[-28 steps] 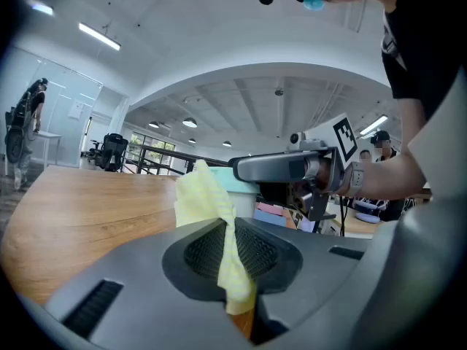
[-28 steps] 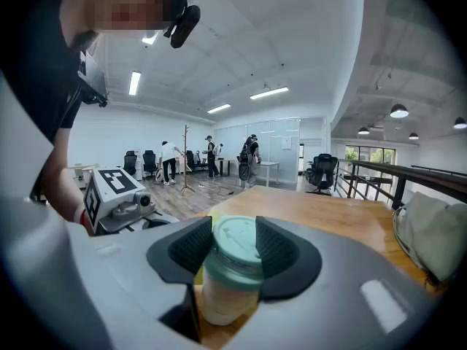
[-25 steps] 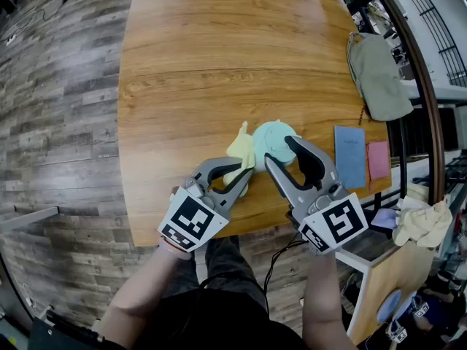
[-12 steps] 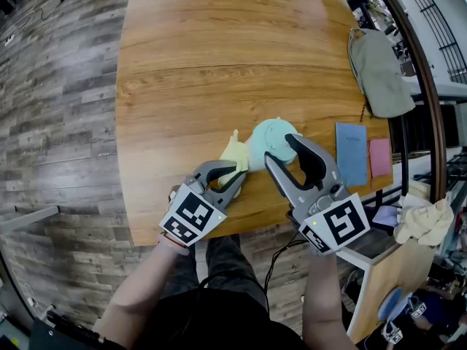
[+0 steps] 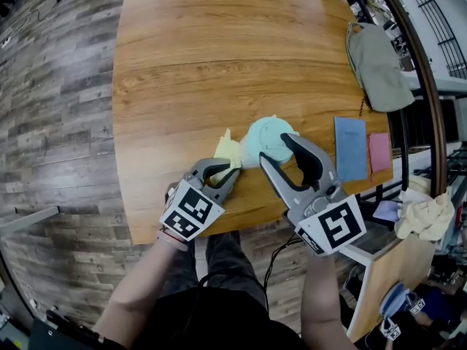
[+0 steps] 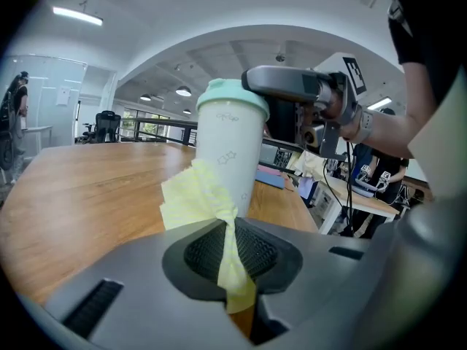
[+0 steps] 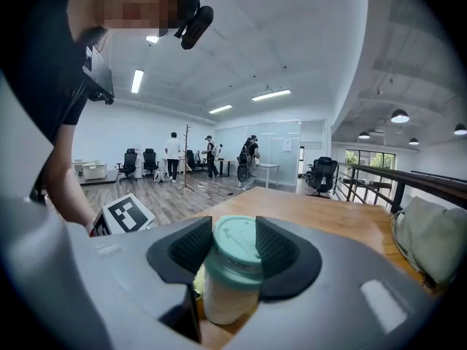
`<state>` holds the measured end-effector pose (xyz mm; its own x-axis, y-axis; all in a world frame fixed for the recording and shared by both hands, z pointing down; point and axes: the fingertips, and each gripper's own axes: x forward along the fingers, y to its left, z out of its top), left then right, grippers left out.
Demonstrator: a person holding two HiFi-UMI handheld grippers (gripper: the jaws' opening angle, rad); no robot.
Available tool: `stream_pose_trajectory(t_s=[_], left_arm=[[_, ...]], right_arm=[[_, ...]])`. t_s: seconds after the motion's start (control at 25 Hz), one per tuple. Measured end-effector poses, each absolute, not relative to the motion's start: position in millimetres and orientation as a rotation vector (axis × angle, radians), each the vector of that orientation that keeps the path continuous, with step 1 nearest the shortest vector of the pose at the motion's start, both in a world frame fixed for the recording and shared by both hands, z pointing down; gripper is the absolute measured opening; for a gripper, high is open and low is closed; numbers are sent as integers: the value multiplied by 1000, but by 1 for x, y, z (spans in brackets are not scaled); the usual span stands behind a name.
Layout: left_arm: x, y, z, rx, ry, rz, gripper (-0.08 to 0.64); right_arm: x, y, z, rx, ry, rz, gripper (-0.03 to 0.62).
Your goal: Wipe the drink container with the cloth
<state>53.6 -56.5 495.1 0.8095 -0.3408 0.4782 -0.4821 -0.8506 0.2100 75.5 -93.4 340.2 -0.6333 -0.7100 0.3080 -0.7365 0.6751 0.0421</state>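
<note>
Wooden table (image 5: 182, 64) with cup (image 5: 266, 138), blue booklet (image 5: 352, 148), pink card (image 5: 379, 152), perhaps a bag (image 5: 379, 68).

The drink container (image 5: 266, 135) stands near the front edge of the surface (image 5: 204, 49), clasped between the right gripper's (image 5: 274, 152) fingers. The cloth (image 5: 227, 150) touches its left side, pinched in the left gripper (image 5: 225, 172). To the right lie two booklets (image 5: 352, 148), with a bag (image 5: 379, 68) behind them.

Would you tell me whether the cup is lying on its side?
No, the cup stands upright on the table, its lid clasped by the right gripper.
</note>
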Motion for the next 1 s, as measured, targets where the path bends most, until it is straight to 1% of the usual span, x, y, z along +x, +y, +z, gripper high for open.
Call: stream_pose_trajectory(t_s=[0.24,0.44,0.76,1.0], left_arm=[[48,-56,506,2654,-628,689,28],[30,-63,507,2612,-697,661,28],[1,-85,487,2570,-818,537,28],[-3,-97,459,2575,-850,410,28]], right_arm=[[70,-87,341,1143,-2585,114,193],[64,-80,342,1130,-2584,100,190],[58,-73,344,1142,-2574,84,189],[59,-70,346,1155,-2563,68,189]])
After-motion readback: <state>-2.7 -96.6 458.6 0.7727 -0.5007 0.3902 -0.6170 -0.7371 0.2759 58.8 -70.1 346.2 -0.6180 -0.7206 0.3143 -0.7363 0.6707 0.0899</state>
